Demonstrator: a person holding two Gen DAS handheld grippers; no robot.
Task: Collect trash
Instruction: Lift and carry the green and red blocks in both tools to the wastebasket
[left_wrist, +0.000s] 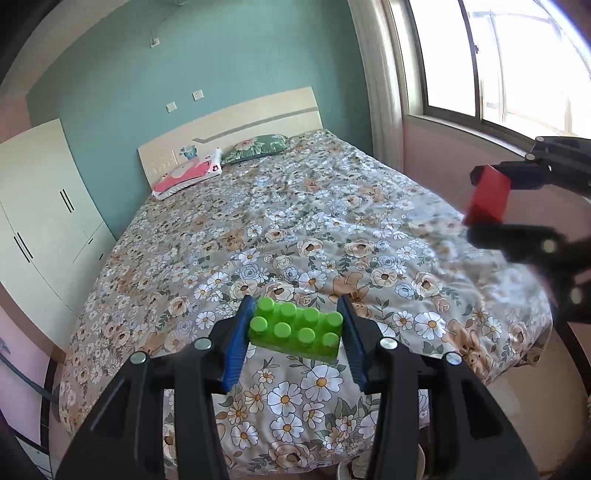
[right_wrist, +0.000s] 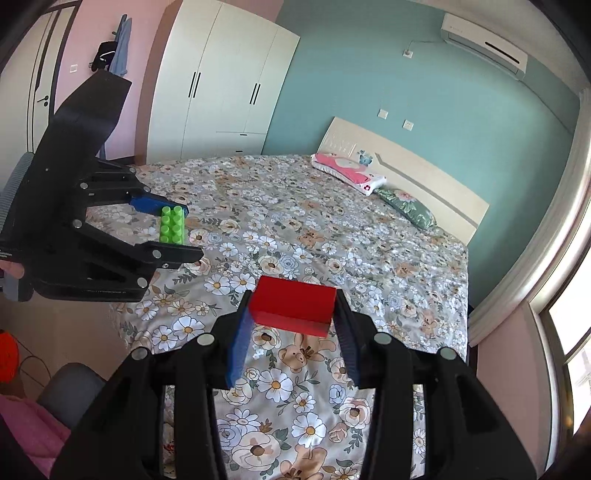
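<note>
The left gripper (left_wrist: 295, 332) is clamped on a green brick (left_wrist: 295, 331), the right gripper (right_wrist: 293, 314) on a red block (right_wrist: 291, 310), both above the bed (left_wrist: 314, 229). Keep the 2 grips firm and carry them level to the bin.

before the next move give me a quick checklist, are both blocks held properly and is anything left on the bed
1. Left gripper shut on the green studded block: ok, both blue pads press its ends.
2. Right gripper shut on the red block: ok, clamped between the pads.
3. Both blocks lifted off the floral bedspread: ok, they hang above it.
4. Grippers apart from each other: ok, a clear gap shows in both views.
5. Other loose pieces on the bedspread: ok, none visible; only two pillows at the headboard.
6. Bin or bag to drop them in: cannot tell, none in view.
</note>
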